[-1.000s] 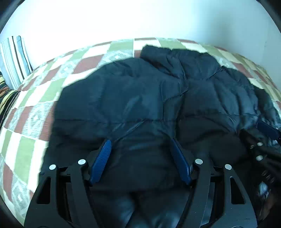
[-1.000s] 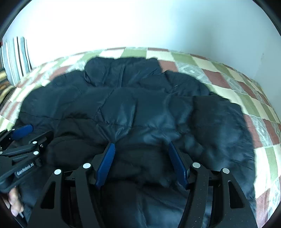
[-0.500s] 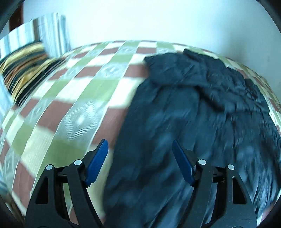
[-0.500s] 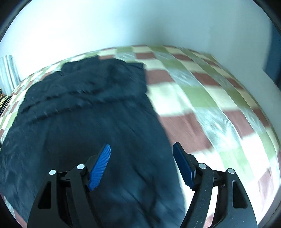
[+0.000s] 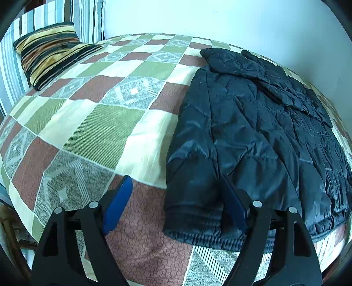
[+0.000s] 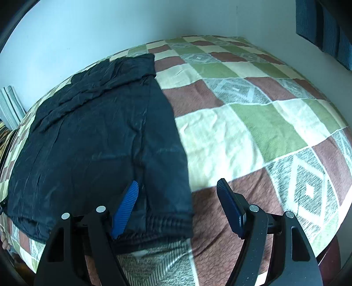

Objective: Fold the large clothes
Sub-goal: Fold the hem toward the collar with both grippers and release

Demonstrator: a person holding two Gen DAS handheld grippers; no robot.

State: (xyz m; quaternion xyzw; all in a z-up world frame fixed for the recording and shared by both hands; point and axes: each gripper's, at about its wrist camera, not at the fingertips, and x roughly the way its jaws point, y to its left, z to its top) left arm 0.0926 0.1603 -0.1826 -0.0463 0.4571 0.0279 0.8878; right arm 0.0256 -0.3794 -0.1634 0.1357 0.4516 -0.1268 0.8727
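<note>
A dark navy quilted puffer jacket [image 5: 253,136] lies flat on the checked bedspread [image 5: 105,123], its hood toward the wall and its ribbed hem toward me. My left gripper [image 5: 176,204] is open and empty, straddling the jacket's near left hem corner from above. In the right wrist view the jacket [image 6: 99,136] fills the left half. My right gripper [image 6: 178,206] is open and empty, straddling the jacket's near right hem corner [image 6: 176,220].
A striped yellow and black pillow [image 5: 50,50] lies at the far left of the bed, before a striped cushion [image 5: 66,13]. A white wall [image 6: 132,19] runs behind the bed. A blue curtain [image 6: 325,26] hangs at upper right. The bed's front edge is just below the grippers.
Both grippers have drawn apart from the jacket's middle, the left one to its left hem corner and the right one to its right hem corner. The jacket now lies flatter. Both stay open.
</note>
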